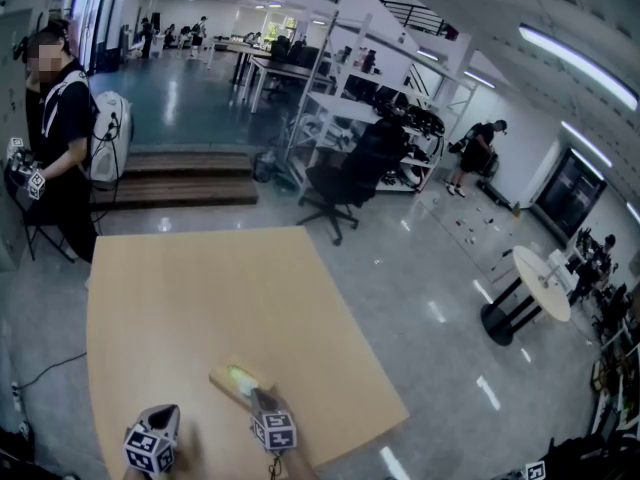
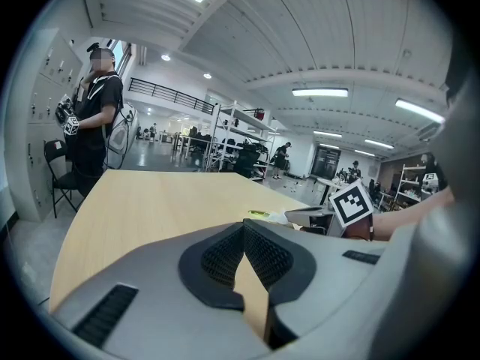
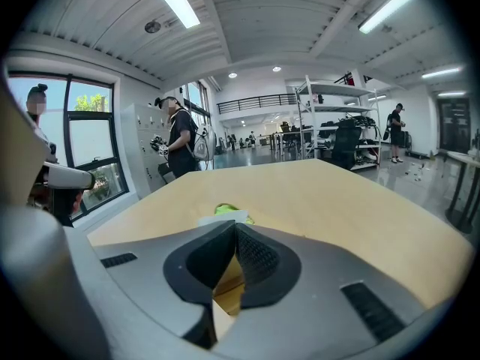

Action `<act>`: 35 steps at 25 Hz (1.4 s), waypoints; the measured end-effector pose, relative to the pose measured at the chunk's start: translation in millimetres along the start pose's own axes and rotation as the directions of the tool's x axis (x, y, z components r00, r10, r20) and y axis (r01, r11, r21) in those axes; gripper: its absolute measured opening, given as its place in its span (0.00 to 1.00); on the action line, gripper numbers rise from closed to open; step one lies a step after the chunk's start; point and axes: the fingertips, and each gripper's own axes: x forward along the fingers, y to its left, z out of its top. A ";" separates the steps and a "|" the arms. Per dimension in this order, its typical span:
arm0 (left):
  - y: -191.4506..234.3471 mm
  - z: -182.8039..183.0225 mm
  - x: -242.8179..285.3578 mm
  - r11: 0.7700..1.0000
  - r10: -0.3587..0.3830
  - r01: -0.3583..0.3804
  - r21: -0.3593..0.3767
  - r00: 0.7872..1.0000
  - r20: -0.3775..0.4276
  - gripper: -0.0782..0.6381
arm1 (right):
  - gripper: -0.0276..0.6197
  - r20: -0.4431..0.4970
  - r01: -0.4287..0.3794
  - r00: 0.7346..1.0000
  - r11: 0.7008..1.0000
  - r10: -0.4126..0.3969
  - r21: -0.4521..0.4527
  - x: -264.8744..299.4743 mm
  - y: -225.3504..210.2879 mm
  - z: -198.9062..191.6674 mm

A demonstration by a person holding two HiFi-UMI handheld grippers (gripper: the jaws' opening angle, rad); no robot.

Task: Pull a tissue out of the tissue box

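Currently both grippers sit low over the near end of the table point(image 1: 200, 298), left one beside the right, not touching.

Right gripper point(image 3: 234, 227): jaws fully together, pad tips meeting. Tips sit right at the near end of the tissue box point(image 1: 238, 380). A white tissue point(image 3: 222, 218) edge shows just past the tips, with the box's yellow-green top behind it. Can't tell whether the tissue is actually pinched or only touching the tips. Only bare tabletop shows in the gap below the tips.

Left gripper point(image 2: 244, 225): jaws also closed tip to tip, nothing between them, only bare table visible through the lower gap. It points across the table, and the right gripper's marker cube point(image 2: 351, 205) is off to its right.

Box: tan, lying diagonally on the table near the front edge, close to the right-hand side, well clear of the far edge.

Background: a person point(image 1: 60, 138) in dark clothes stands beyond the table's far left corner holding another marker-cube gripper. A black office chair point(image 1: 345, 173) stands on the floor past the far edge.
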 end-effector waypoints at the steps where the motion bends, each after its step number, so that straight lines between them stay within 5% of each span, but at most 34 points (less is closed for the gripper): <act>1: -1.5 0.2 0.6 1.000 0.000 0.000 0.000 1.000 0.000 0.12 | 0.05 0.004 0.000 1.000 1.000 0.000 0.003 -1.0 -2.0 1.8; 35: -4.0 16.8 -23.2 1.000 0.016 -0.016 0.013 0.998 0.056 0.12 | 0.05 0.190 0.013 0.982 1.000 -0.011 -0.009 -33.6 3.0 89.0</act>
